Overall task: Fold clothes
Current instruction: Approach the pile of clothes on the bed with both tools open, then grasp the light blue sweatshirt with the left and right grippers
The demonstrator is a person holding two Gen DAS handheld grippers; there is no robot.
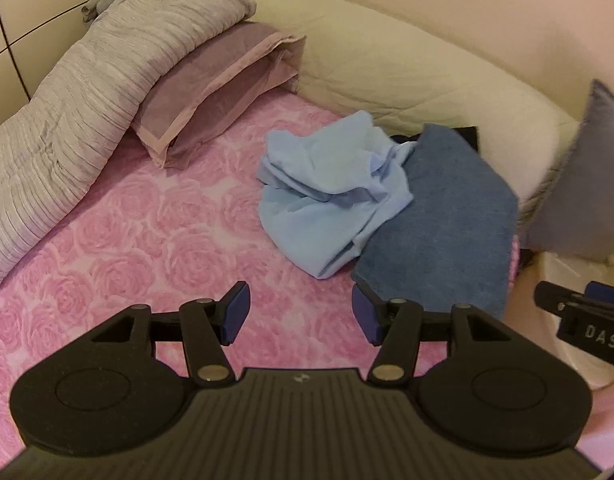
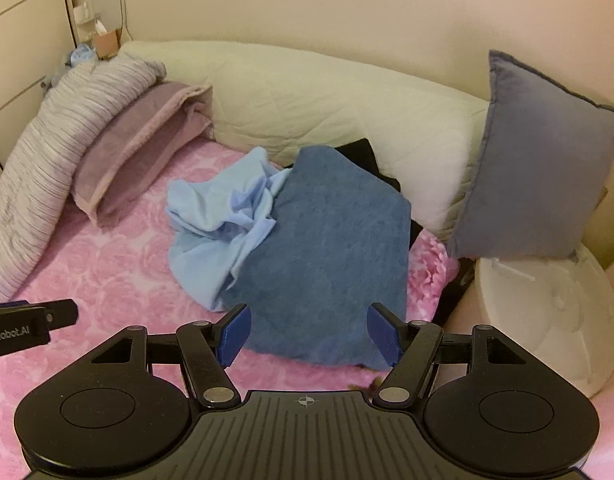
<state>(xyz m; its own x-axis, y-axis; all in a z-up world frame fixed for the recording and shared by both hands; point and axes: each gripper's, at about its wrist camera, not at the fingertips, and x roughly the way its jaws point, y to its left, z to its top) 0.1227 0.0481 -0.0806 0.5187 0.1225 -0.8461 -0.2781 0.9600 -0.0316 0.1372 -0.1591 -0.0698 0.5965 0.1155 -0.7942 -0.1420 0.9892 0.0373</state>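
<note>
Towel (image 2: 331,248): thick, soft, limp, light; take by near corners. Shirt (image 2: 211,216): thin, crumpled, slippery-looking, tucked partly under towel. Both lie toward bed's (image 2: 107,280) far right corner. Right tongs (image 2: 309,334) wide, empty, over towel's near edge. Left tongs (image 1: 301,314) wide, empty, short of shirt.

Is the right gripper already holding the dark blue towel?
No: the right gripper stands open and empty above the dark blue towel.
</note>
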